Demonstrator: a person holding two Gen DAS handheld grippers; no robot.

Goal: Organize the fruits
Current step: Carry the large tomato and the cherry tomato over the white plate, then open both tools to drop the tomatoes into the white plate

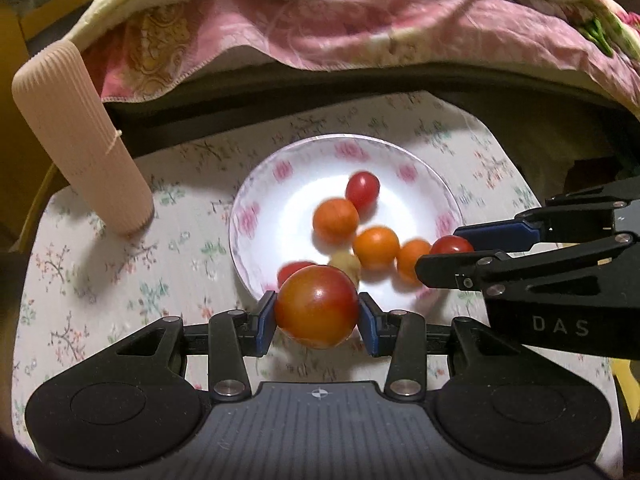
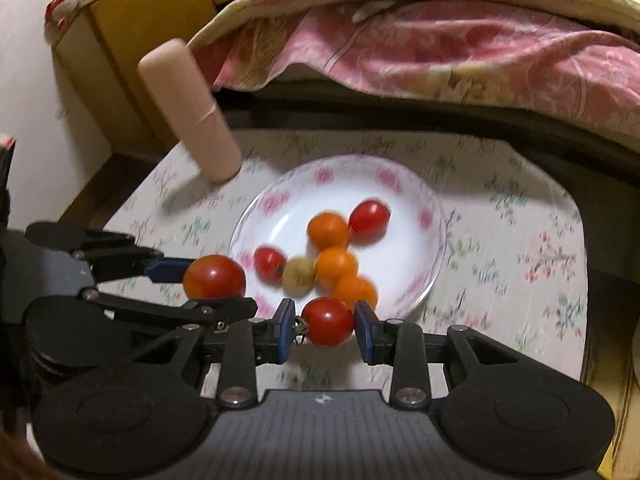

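The left tool (image 1: 317, 317) is clenched on a large red-orange tomato (image 1: 316, 306), with both blue pads pressing its sides, and it hangs over the near rim of the plate (image 1: 256, 184). The right tool (image 2: 325, 324) grasps a smaller red tomato (image 2: 327, 321), also at the near rim; its left pad seems to meet only the little stem, so this grip looks less sure. The two tools are close beside each other, the left one just to the left of the right one. Behind them, six small fruits lie in the plate: two red, three orange and one pale yellow fruit (image 2: 299, 273). The plate stands near the middle of the table (image 1: 120, 280), on a flowered cloth, and a ribbed pink cylinder (image 1: 80, 136) stands at the far left corner. I judge that both tomatoes are being carried away from the plate for sorting. What could go wrong: the round, smooth skin may slip from the pads, mainly on the right side, and a fallen tomato would roll off the table edge. A harder squeeze could burst the skin. The tools could also bump each other.
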